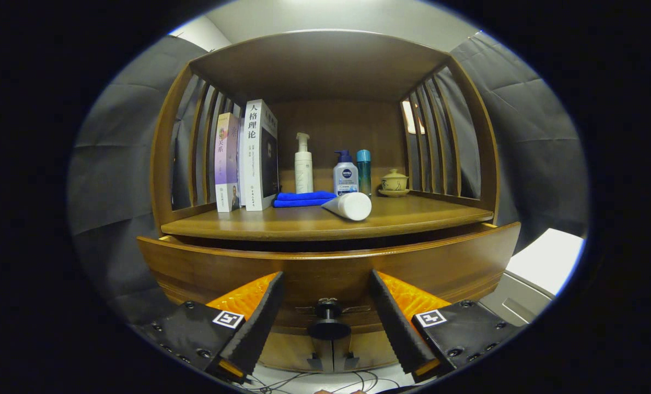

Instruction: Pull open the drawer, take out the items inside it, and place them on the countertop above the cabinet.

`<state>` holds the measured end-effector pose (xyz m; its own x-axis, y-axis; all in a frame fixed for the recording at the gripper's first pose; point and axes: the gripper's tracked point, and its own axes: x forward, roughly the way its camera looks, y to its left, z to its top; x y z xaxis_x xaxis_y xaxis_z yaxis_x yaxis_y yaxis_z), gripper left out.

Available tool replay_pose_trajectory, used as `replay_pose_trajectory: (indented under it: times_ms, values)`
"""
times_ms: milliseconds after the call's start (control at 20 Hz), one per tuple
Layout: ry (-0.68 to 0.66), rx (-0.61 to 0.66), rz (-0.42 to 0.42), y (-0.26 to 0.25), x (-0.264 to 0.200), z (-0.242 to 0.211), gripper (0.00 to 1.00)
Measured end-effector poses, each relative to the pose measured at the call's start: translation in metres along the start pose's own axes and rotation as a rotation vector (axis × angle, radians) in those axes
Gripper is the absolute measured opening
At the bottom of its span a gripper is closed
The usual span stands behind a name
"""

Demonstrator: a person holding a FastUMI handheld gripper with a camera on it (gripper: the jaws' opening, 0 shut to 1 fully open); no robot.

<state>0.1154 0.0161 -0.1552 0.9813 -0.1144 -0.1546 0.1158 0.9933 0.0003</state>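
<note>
Tongs [328,323] spread wide, drawer knob [328,317] between fingers, untouched

We see the wooden countertop [413,216] carrying, outward from the white tube [348,206] lying on its side: a folded blue cloth [302,198] touching it, two upright books [249,158] beyond that, three bottles [346,174] behind, a lidded cup [394,181] opposite
</note>
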Motion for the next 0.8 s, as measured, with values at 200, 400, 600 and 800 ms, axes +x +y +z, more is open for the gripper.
replay_pose_trajectory:
  times_ms: [200,400,600,800]
  values:
    - [0.012,0.000,0.004,0.000,0.018,0.003,0.98]
    - [0.021,-0.002,0.005,0.000,0.035,0.005,0.98]
    - [0.023,-0.019,0.013,-0.001,0.036,0.006,0.98]
    - [0.019,-0.036,0.028,-0.011,0.029,0.020,0.97]
